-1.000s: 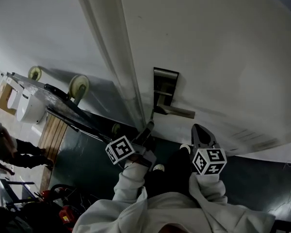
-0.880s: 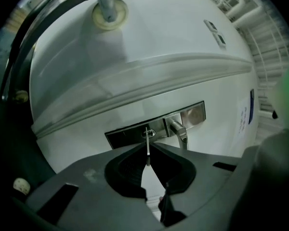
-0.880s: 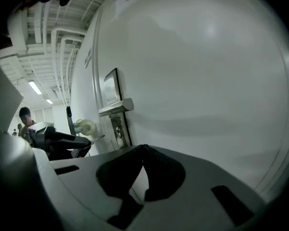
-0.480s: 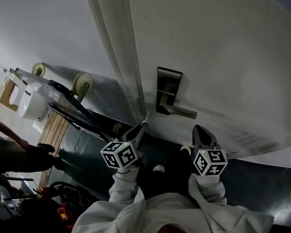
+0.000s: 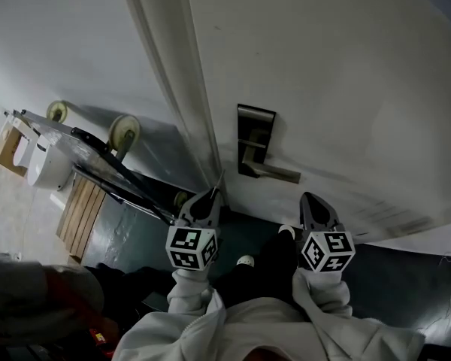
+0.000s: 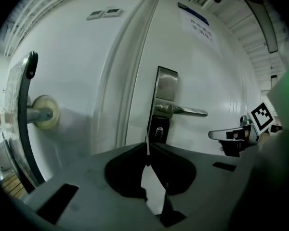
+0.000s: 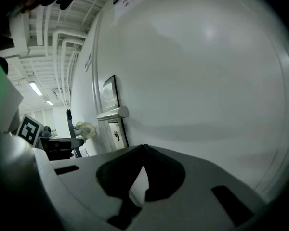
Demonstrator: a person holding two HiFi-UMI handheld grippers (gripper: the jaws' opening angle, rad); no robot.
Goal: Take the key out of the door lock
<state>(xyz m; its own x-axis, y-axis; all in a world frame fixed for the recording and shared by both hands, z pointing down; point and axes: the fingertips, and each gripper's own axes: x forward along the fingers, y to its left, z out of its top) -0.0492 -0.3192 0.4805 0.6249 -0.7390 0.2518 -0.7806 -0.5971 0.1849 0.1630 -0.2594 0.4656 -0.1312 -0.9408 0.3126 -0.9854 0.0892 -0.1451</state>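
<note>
The steel lock plate (image 5: 254,140) with its lever handle (image 5: 274,173) sits on the white door. In the left gripper view the dark keyhole (image 6: 159,131) shows below the handle (image 6: 188,111), with nothing in it. My left gripper (image 5: 209,198) hangs below and left of the plate, apart from the door. Its jaws are shut on a thin metal blade, the key (image 5: 219,179), whose tip pokes out between the jaw tips (image 6: 147,150). My right gripper (image 5: 313,201) stays lower right of the handle, shut and holding nothing (image 7: 143,147).
A trolley with pale wheels (image 5: 124,132) leans against the wall left of the door frame (image 5: 173,89). A white bin (image 5: 45,164) stands further left. A person in dark clothes (image 5: 37,299) is at the lower left.
My left gripper has drawn back from the lock, down and to the left, with the thin key in its jaws, and has turned its cube. The right gripper has stayed put.
</note>
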